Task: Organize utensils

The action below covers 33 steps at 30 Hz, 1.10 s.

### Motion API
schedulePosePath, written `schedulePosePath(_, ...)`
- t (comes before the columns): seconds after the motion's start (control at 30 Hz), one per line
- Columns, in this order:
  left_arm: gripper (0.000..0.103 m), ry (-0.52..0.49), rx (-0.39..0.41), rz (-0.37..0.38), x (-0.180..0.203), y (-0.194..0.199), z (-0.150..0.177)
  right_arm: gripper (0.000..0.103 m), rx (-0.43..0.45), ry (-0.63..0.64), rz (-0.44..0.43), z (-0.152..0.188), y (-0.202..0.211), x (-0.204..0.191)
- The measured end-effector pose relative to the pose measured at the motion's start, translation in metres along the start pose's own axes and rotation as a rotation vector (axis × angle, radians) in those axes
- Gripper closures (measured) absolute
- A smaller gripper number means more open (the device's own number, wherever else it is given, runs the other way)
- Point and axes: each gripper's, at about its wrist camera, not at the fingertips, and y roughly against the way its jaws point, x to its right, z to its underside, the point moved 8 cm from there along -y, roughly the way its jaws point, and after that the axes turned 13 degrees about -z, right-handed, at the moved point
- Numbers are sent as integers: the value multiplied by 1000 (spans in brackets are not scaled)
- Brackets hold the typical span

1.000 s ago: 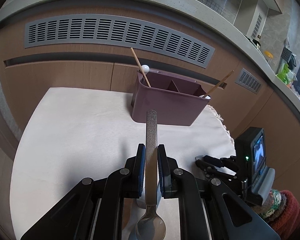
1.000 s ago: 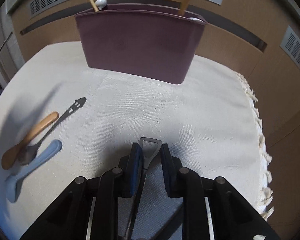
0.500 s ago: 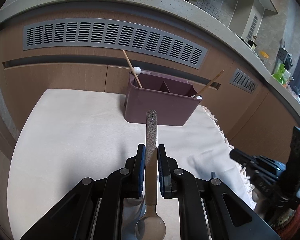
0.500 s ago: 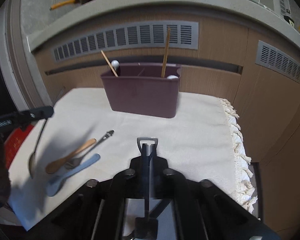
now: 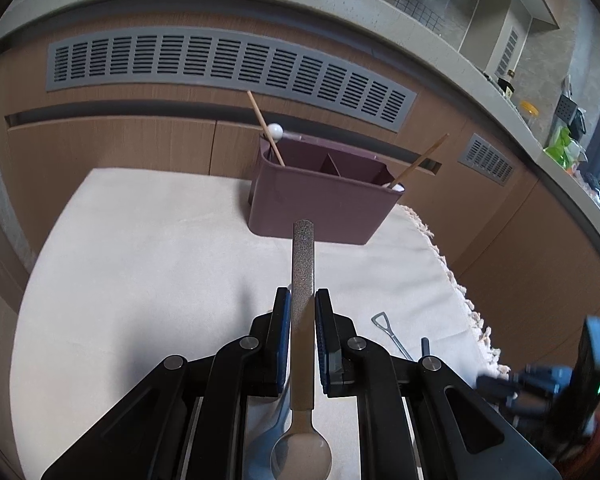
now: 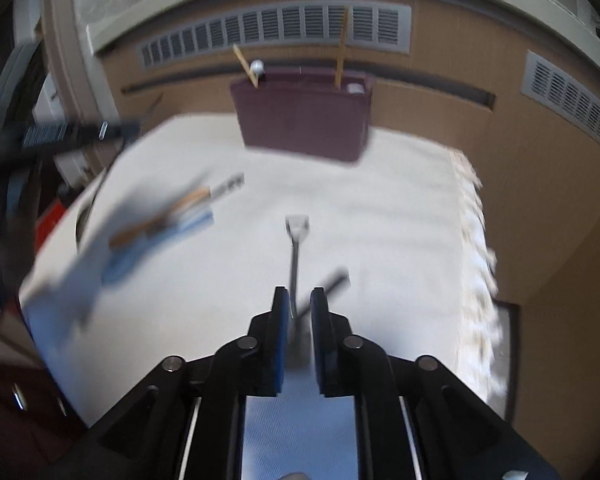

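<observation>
My left gripper (image 5: 302, 300) is shut on a steel spoon (image 5: 302, 264), with its handle pointing forward and its bowl near the camera, held above the cloth in front of the maroon utensil holder (image 5: 324, 204). The holder has chopsticks (image 5: 265, 126) and white-tipped items inside. My right gripper (image 6: 299, 298) stands a little apart around a metal utensil with a shovel-shaped handle (image 6: 297, 232); the view is blurred, and that utensil seems to lie on the cloth (image 5: 388, 330). The holder (image 6: 304, 116) stands beyond it.
A white cloth (image 5: 148, 256) covers the table, with a fringed right edge (image 5: 452, 276). A wooden spoon, a dark utensil and a blue spoon (image 6: 168, 220) lie at the left in the right wrist view. Wooden cabinets with grey vents (image 5: 220, 64) stand behind.
My right gripper pulled back and its jaws parted; the shovel-handled utensil is lower, seemingly on the cloth. My left gripper keeps holding the spoon and has shifted slightly.
</observation>
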Motion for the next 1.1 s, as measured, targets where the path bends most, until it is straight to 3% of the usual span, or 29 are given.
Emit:
schedulePosePath(0.17, 91, -17, -29, 12, 12, -7, 6, 85, -88, -62, -32, 59, -7, -1)
schedulePosePath(0.27, 91, -29, -36, 14, 17, -8, 8, 81, -84, -111, -47, 66, -15, 2)
schedulePosePath(0.5, 91, -19, -46, -18, 6, -8, 9, 76, -26, -134, 3, 34, -37, 8)
schedulePosePath(0.87, 91, 6, -66, -32, -5, -20, 11, 76, 59, -15, 66, -18, -53, 11)
schedulePosePath(1.0, 91, 12, -74, -35, -9, -23, 12, 75, -25, 12, 13, -37, -80, 10)
schedulePosePath(1.1, 91, 19, -81, -40, -17, -27, 12, 75, -73, 23, -101, -38, -86, -5)
